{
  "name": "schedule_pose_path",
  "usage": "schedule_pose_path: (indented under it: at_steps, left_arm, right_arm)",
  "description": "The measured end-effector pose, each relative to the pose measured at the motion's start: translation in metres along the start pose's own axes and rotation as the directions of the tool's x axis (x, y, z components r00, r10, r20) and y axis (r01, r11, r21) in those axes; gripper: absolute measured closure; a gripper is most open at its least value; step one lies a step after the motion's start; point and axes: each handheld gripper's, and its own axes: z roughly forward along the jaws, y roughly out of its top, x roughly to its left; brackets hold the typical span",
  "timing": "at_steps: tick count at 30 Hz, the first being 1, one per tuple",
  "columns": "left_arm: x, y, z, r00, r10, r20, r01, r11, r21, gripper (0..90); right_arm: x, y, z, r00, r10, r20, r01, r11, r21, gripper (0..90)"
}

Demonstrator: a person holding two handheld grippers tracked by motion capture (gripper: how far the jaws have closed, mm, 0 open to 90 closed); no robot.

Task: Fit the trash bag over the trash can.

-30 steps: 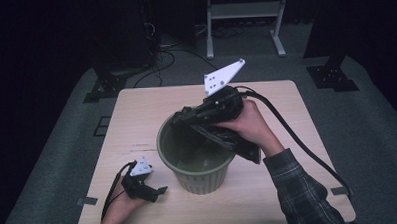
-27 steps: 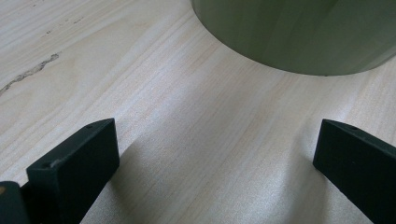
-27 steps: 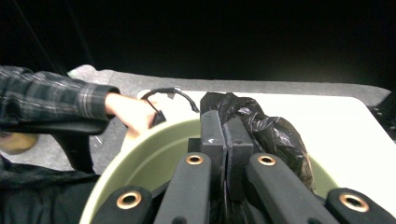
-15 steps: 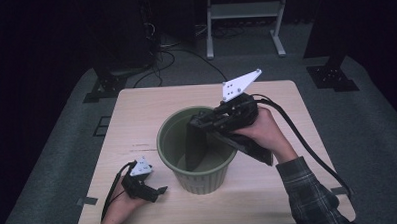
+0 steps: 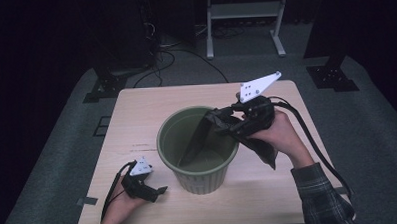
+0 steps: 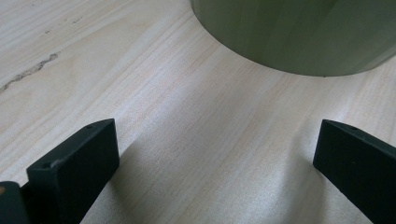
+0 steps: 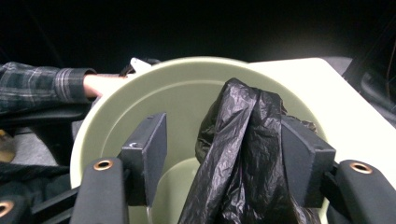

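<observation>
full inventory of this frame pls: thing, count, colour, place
bin: 1, pale green, centre of table, upright
bag: 1, black plastic, draped over the bin's right rim, part hanging inside, part outside under the right hand
table: 1, light wood, on grey carpet
stand: 1, grey metal, on the floor behind the table
cables: several, black, on the floor behind the table
left tool: 1, black, resting on the table left of the bin, jaws open and empty
right tool: 1, black with a grey plate, at the bin's right rim, jaws just opening, bag between them against one pad
sleeve: 1, plaid, right forearm
</observation>
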Motion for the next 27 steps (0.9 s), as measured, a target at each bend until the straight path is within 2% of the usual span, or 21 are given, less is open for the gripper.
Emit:
schedule_pose_path:
  at_steps: [4,10,13,14,22,24,26,27]
  left_arm:
    - [0.004,0.005,-0.011,0.9999,-0.006,0.014,0.006,0.9992,-0.039,0.0]
    - [0.012,0.015,-0.035,0.9996,-0.007,0.028,0.011,0.991,-0.133,0.0]
    - [0.014,0.02,-0.042,0.9995,-0.006,0.033,0.01,0.9891,-0.147,0.0]
    - [0.016,0.026,-0.051,0.9988,0.008,0.048,0.0,0.9869,-0.161,0.0]
    - [0.017,0.054,-0.086,0.9949,0.059,0.081,-0.039,0.973,-0.228,0.0]
    - [0.015,0.063,-0.094,0.9926,0.081,0.09,-0.056,0.9658,-0.253,0.0]
    - [0.013,0.072,-0.101,0.9906,0.099,0.095,-0.068,0.9565,-0.284,0.0]
    - [0.013,0.077,-0.104,0.9893,0.106,0.1,-0.071,0.9519,-0.298,0.0]
  right_arm:
    - [-0.001,-0.007,0.0,0.9999,0.012,0.0,-0.012,1.0,-0.011,38.7]
    - [-0.004,-0.008,0.002,0.9996,0.022,-0.016,-0.022,1.0,-0.01,40.0]
    - [-0.005,-0.008,0.003,0.9995,0.022,-0.022,-0.022,1.0,-0.021,37.9]
    - [-0.005,-0.008,0.003,0.9993,0.025,-0.029,-0.026,0.999,-0.019,37.2]
    - [-0.007,-0.009,0.006,0.9996,0.02,-0.02,-0.02,1.0,-0.014,37.0]
    - [-0.006,-0.009,0.006,0.9996,0.017,-0.02,-0.018,1.0,-0.015,41.2]
    - [-0.006,-0.009,0.007,0.9995,0.01,-0.029,-0.011,1.0,-0.016,54.7]
    - [-0.006,-0.009,0.007,0.9996,0.007,-0.026,-0.008,1.0,-0.024,58.6]
